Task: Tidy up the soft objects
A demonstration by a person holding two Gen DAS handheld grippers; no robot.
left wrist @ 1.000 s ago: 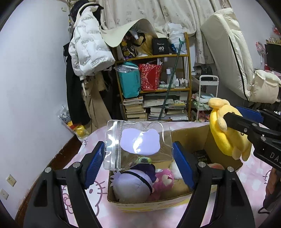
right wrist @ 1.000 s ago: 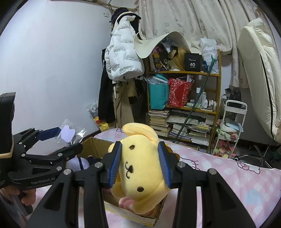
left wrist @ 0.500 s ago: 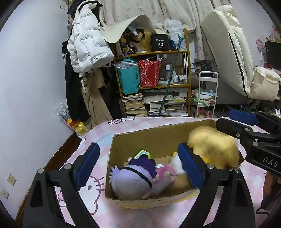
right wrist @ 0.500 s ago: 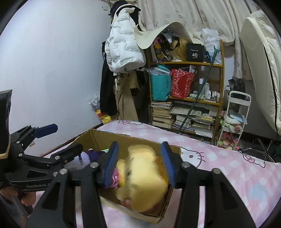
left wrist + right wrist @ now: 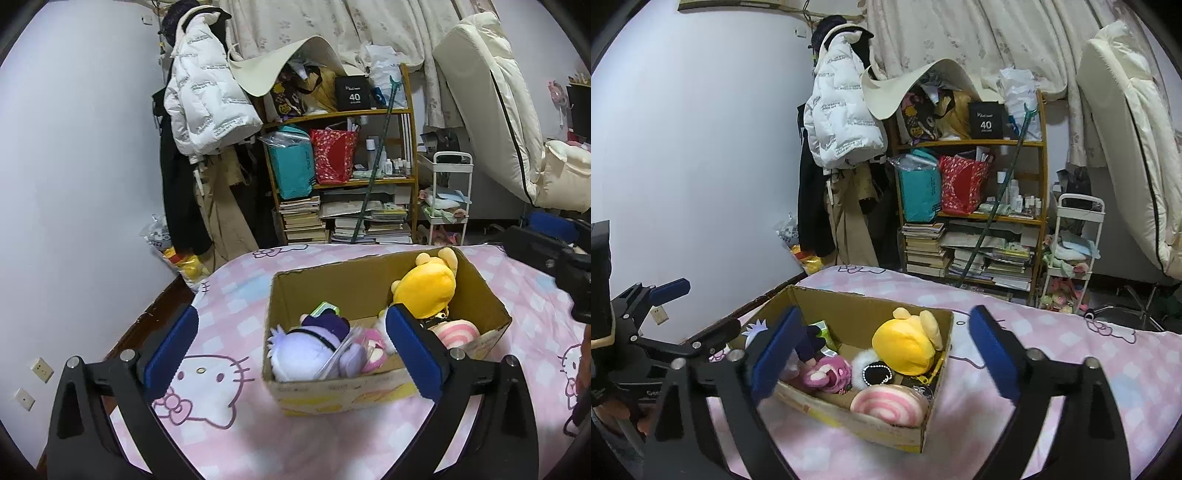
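Grippers, left (image 5: 291,350) & right (image 5: 882,358), wide open, empty; we could snag box (image 5: 332,393) rim, tipping plush (image 5: 424,291) out.

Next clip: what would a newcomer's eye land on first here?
The cardboard box on the pink Hello Kitty bedspread, packed with plush toys. The yellow plush lies at its far end, the purple-and-white plush at the other. Both hand-held grippers, left and right, are open and empty.

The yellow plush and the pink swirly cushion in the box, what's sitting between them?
In the right wrist view, a white fluffy piece with a dark patch lies between the yellow plush and the pink swirl cushion.
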